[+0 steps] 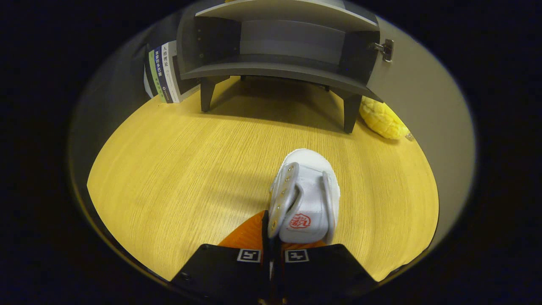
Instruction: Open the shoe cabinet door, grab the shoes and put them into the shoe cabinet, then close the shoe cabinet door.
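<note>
While pinched, white shoe [305, 199] between the closed fingers [271, 237].

Shoe [305, 197]: heel end hidden behind the gripper [271, 237]; the fingers stand close together at the shoe's side wall, but the contact itself is masked, so grip on both sides not confirmed.

Cabinet [279, 46], upper centre: top cut off by the view's edge; back of the compartment in shadow, contents not discernible. Door [417, 97], upper right: far edge runs out of view.

Books [163, 74], upper left: partly behind the cabinet's side, lower spines blurred.

Yellow object [383, 120]: part tucked behind the cabinet leg and door; identity unclear.
</note>
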Demonstrator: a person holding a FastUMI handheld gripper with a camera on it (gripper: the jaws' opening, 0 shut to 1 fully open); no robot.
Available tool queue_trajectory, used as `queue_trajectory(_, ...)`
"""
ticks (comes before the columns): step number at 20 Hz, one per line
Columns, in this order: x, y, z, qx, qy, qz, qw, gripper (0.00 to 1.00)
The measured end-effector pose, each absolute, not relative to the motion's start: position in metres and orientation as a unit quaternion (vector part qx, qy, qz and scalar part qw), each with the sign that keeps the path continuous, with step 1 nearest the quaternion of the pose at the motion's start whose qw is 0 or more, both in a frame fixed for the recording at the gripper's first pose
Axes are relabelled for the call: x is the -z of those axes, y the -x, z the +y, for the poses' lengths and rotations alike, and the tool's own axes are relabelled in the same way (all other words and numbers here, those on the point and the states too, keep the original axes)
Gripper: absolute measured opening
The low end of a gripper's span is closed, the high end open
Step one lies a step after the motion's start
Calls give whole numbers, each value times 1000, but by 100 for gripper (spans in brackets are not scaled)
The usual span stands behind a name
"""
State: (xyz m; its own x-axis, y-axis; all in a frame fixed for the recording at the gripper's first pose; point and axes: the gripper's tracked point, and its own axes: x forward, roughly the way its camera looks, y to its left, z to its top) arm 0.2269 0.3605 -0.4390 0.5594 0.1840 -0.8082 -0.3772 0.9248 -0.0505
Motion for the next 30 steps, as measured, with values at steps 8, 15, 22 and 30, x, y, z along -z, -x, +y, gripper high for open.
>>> queue_trajectory(8,400,-220,357,-176,94,419,886,2)
queue_trajectory(15,298,-206,377,-219,109,315,917,2)
queue_trajectory(22,173,-206,389,-213,100,216,948,2)
queue_trajectory(30,59,-236,411,-207,66,154,964,2)
